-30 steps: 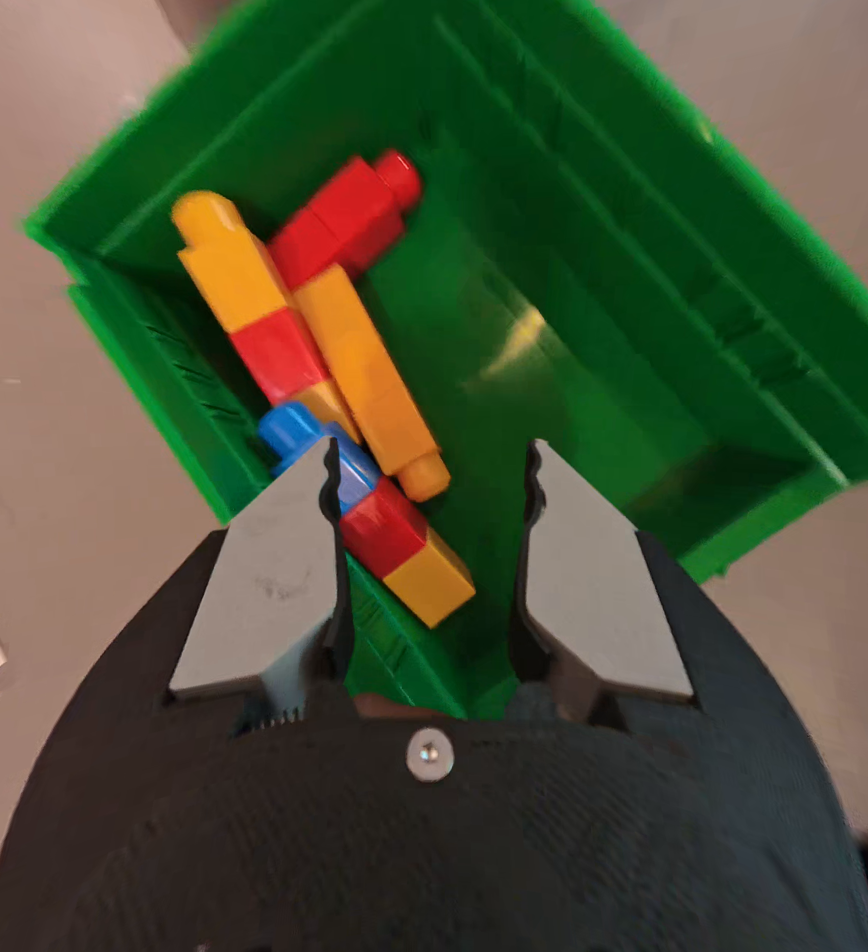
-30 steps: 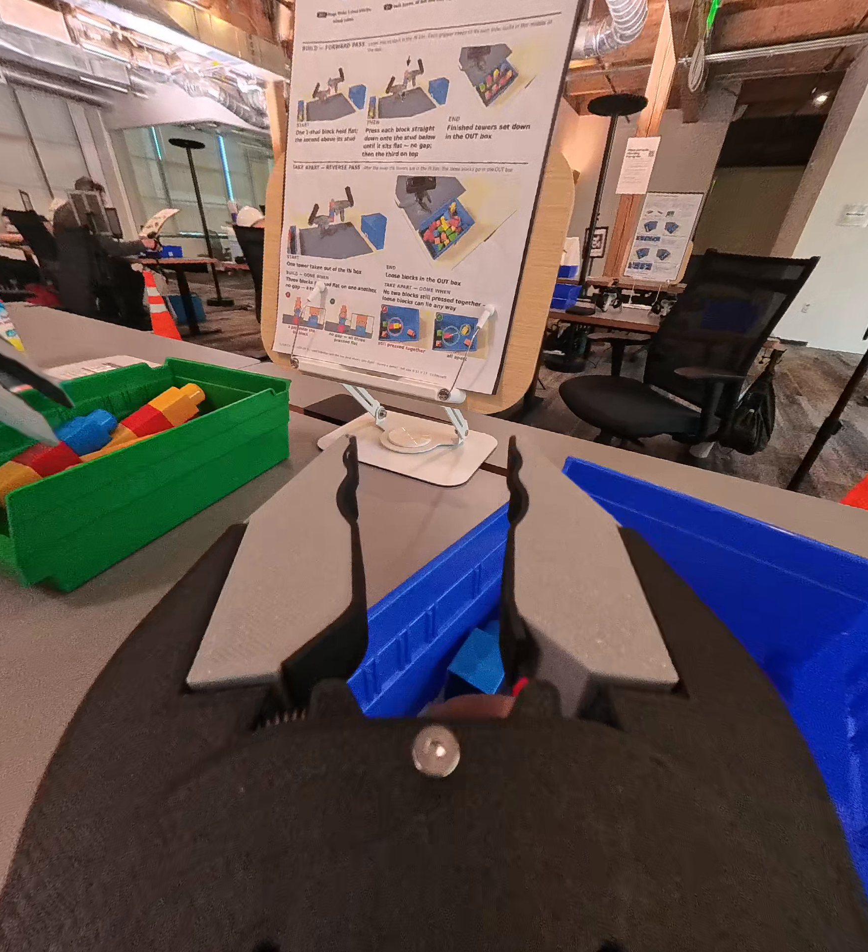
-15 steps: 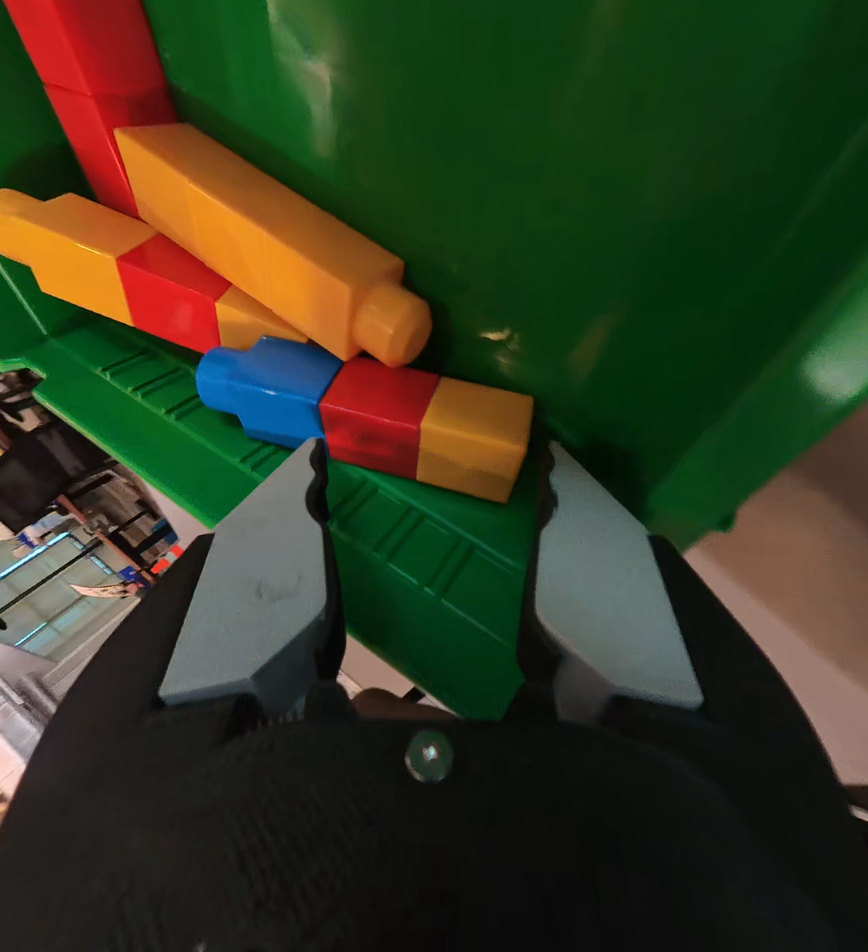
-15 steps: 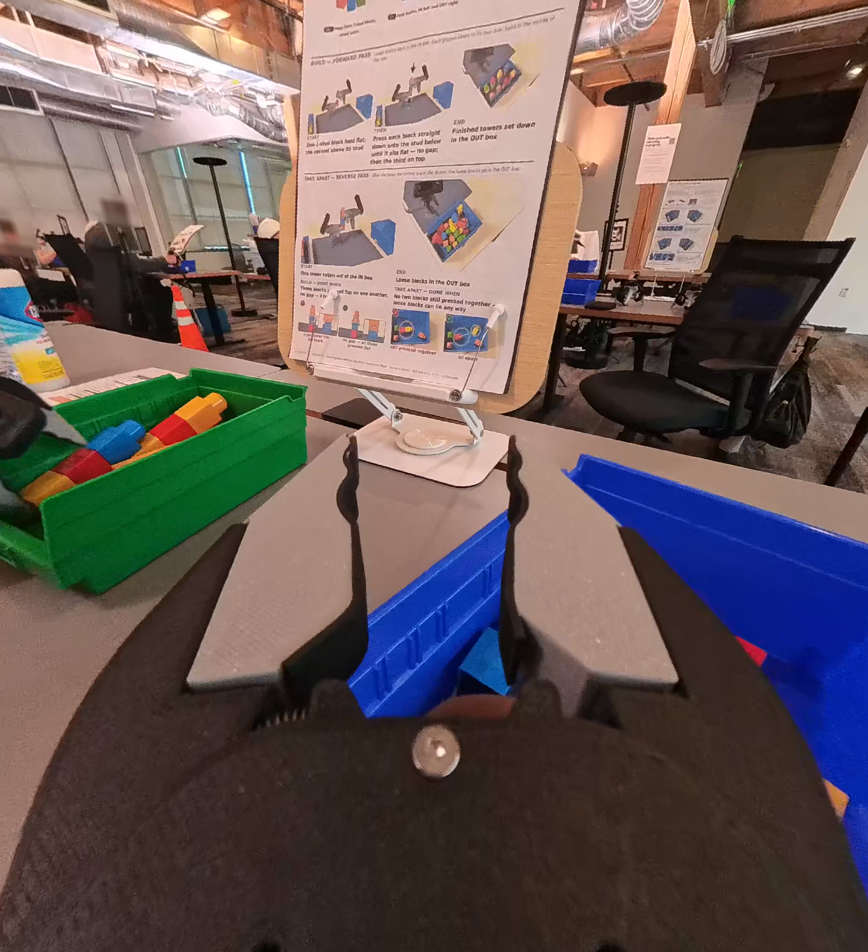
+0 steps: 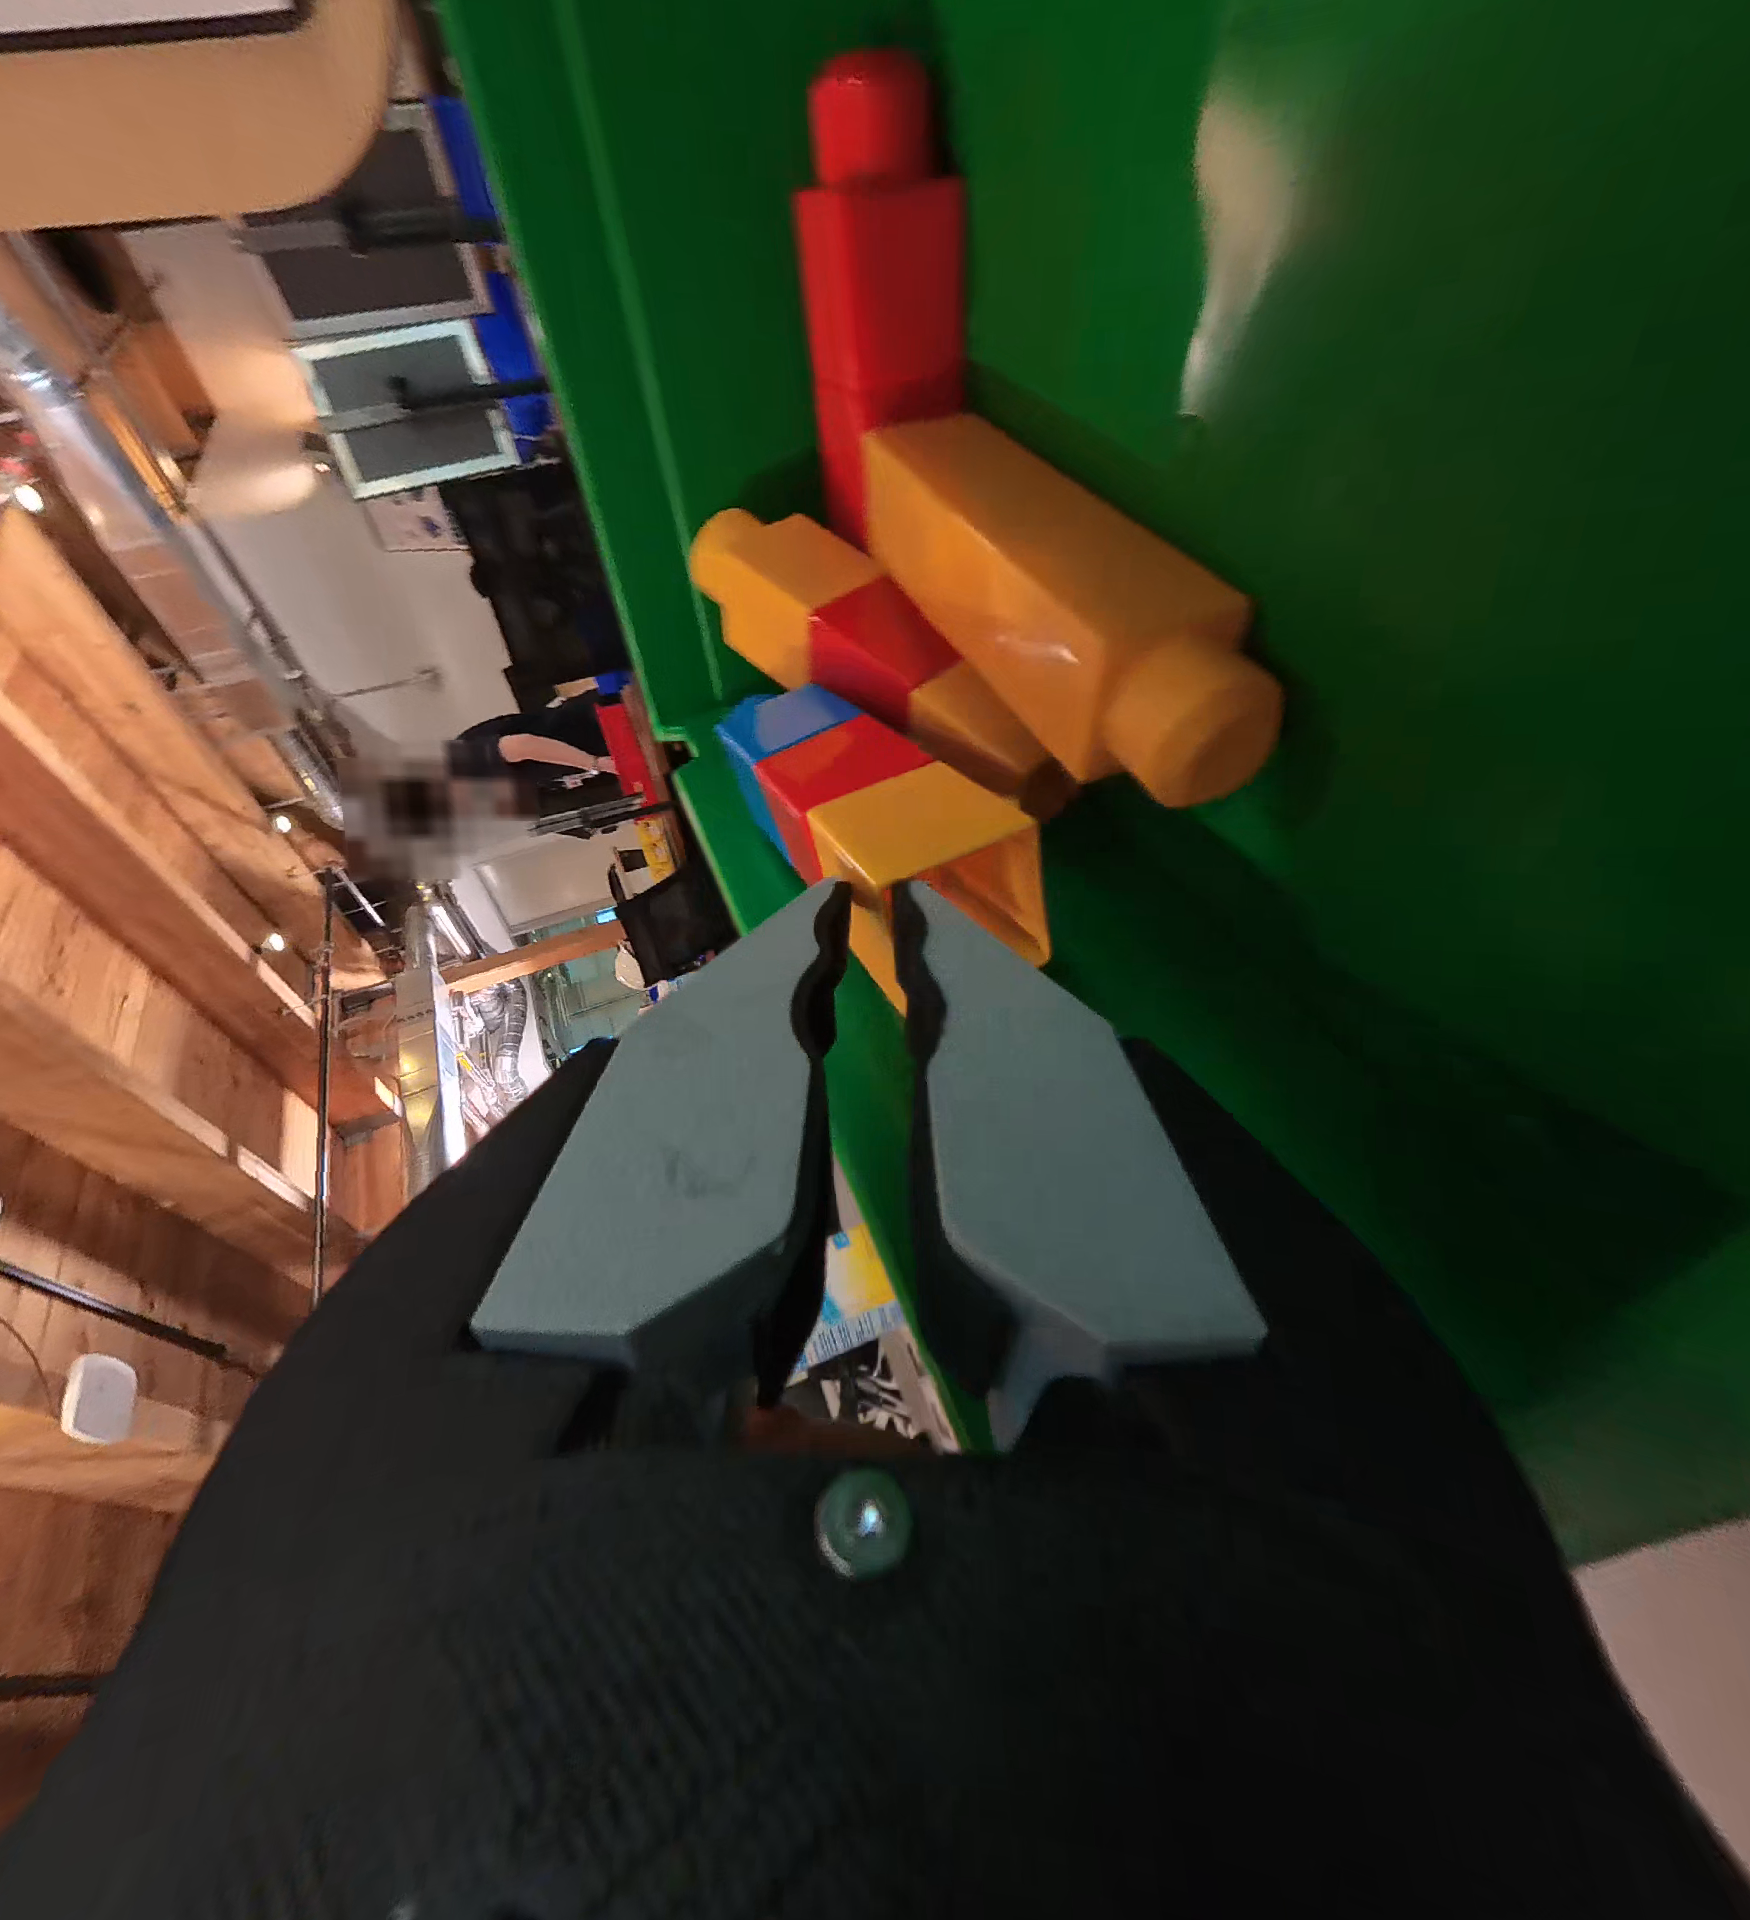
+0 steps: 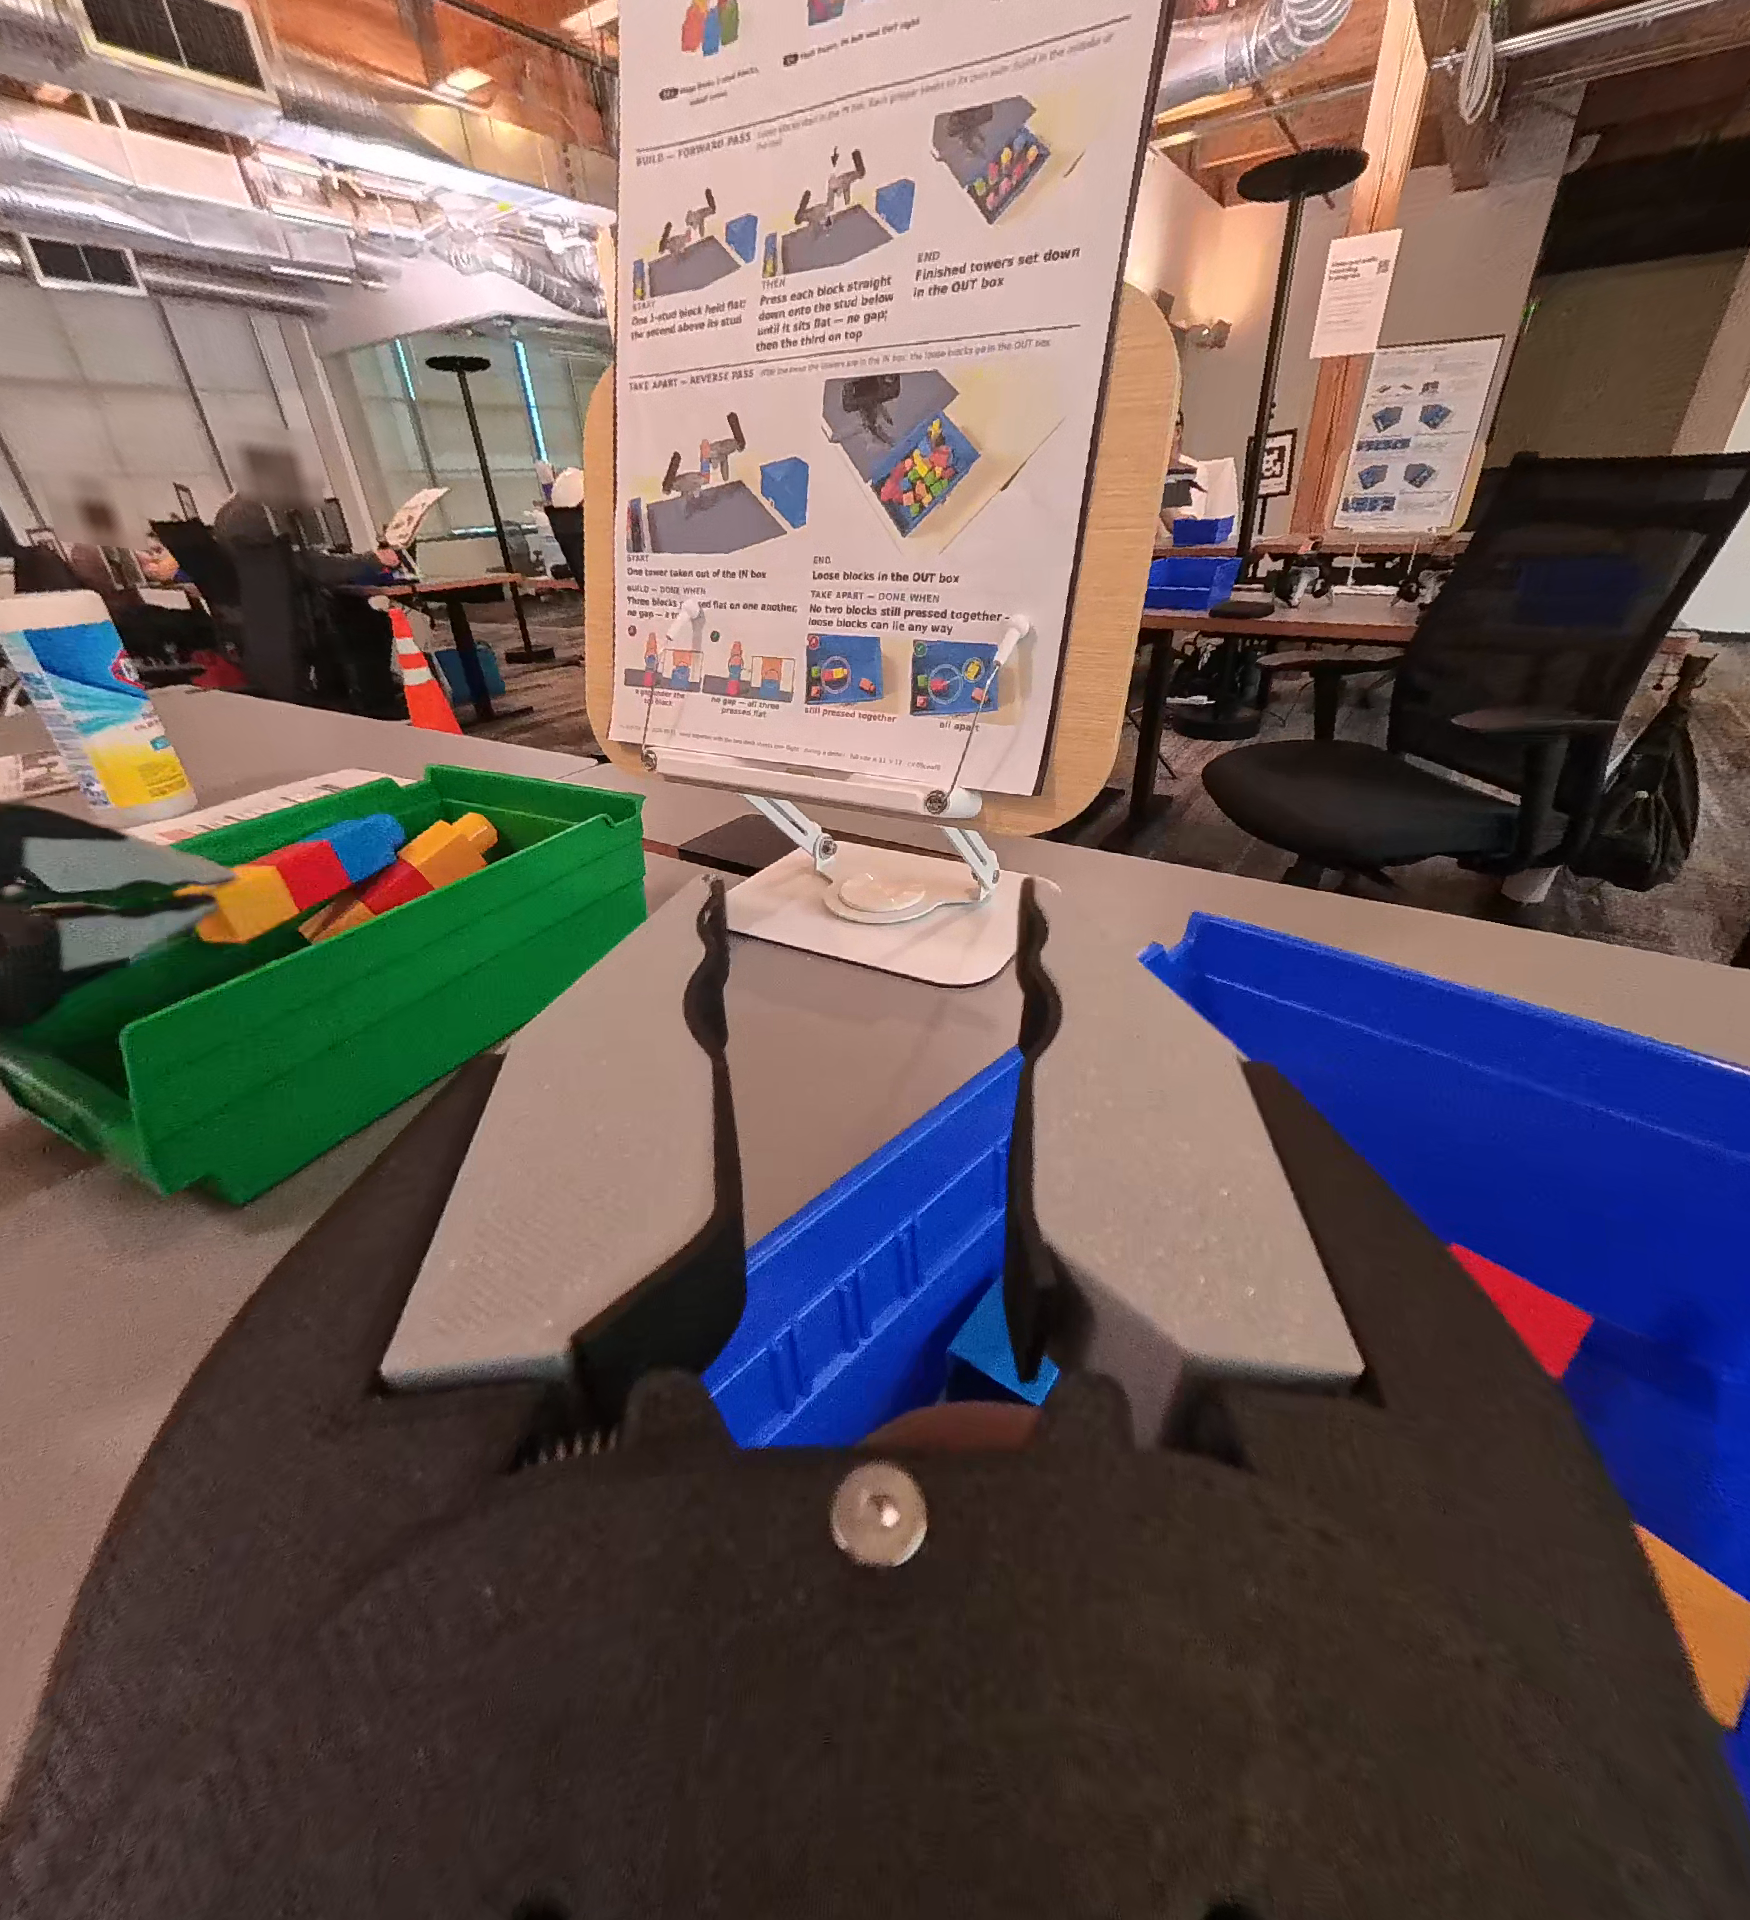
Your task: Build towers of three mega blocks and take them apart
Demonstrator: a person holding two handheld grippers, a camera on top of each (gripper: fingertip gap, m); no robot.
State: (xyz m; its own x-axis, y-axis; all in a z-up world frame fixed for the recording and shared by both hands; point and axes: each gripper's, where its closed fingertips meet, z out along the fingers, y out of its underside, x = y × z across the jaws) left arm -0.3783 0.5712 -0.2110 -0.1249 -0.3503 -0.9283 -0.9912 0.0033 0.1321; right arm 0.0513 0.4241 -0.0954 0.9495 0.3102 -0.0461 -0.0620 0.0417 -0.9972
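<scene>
Right wrist view: green bin (image 6: 351, 1049) (block towers (image 6: 351, 868))

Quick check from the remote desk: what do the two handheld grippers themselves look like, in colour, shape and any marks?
Both match: the left gripper and right gripper each have a broad black textured body, rounded like a dome, with one silver screw at centre. Two flat grey wedge-shaped fingers taper forward, edged inside with wavy black pads. The left one's left finger bears a faint dark scuff. No cables or sleeves show.
</scene>
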